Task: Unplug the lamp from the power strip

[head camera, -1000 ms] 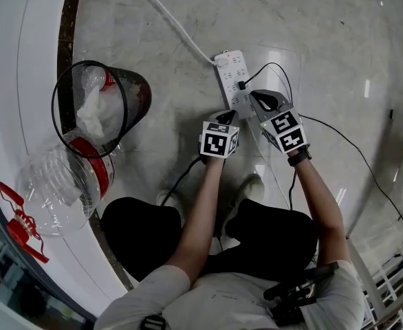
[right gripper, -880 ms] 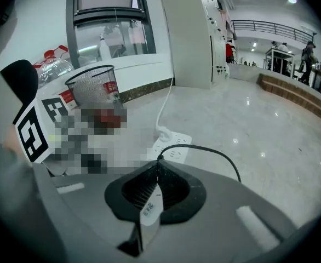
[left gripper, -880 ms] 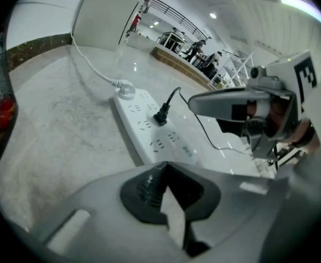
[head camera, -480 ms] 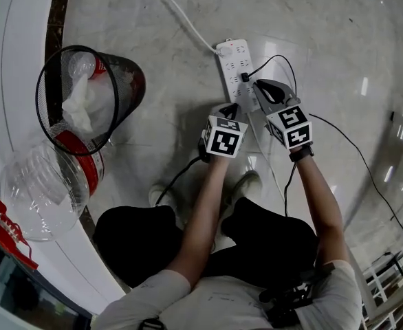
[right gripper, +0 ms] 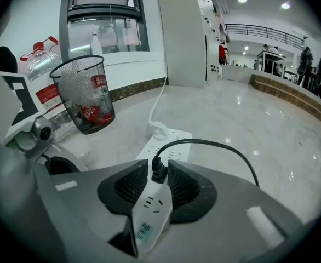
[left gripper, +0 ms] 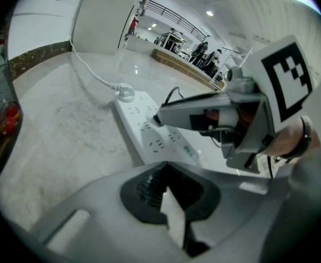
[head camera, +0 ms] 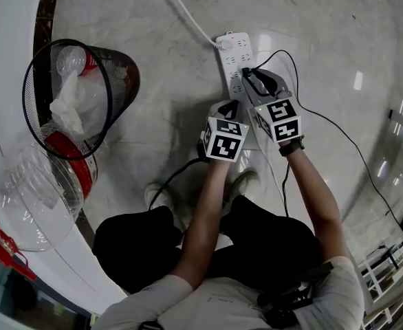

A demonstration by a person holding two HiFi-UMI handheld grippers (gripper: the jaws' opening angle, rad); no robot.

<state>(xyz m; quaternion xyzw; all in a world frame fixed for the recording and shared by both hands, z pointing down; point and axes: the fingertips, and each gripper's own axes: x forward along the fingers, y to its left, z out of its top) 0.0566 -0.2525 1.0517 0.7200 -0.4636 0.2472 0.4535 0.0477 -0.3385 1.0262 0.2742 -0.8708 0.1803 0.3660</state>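
**Q:** Head view, first entry?

**A:** Plug (head camera: 245, 71): black, seated about midway along the power strip (head camera: 230, 50), which lies flat on the marble floor (head camera: 153, 60) ahead of your knees.
- Handling, as judged: the plug is small, hard and smooth-sided, and probably tight in its socket. Take it by the body, low down.
- Leave the lamp cable (head camera: 284, 55) alone. It is thin and soft, and would strain if pulled.
- The strip looks light and likely to slide or lift on polished stone, so hold it down and pull straight along the pins.
- Appearance: a long white strip with rows of sockets, and its own white cord (head camera: 181, 9) leaving the far end.
- Your right gripper (head camera: 248, 78) has its tips at the plug. Your left gripper (head camera: 230, 106) stands on the strip's near end.

**Q:** Left gripper view?

**A:** Left gripper (left gripper: 168, 171): the jaws are drawn close. The narrow gap between them is filled with white, which I take to be the strip's near end, pinned down rather than lifted. Beyond it the power strip (left gripper: 149, 130) runs away from you, with the right gripper's nose at the plug (left gripper: 156, 119).

**Q:** Right gripper view?

**A:** Right gripper (right gripper: 159, 166): the jaws are narrowed onto the plug (right gripper: 159, 171), with one pad against each side as far as I can tell, and nothing else is in them. The plug sits fully in its socket. The cable (right gripper: 215, 144) arches off to your right.
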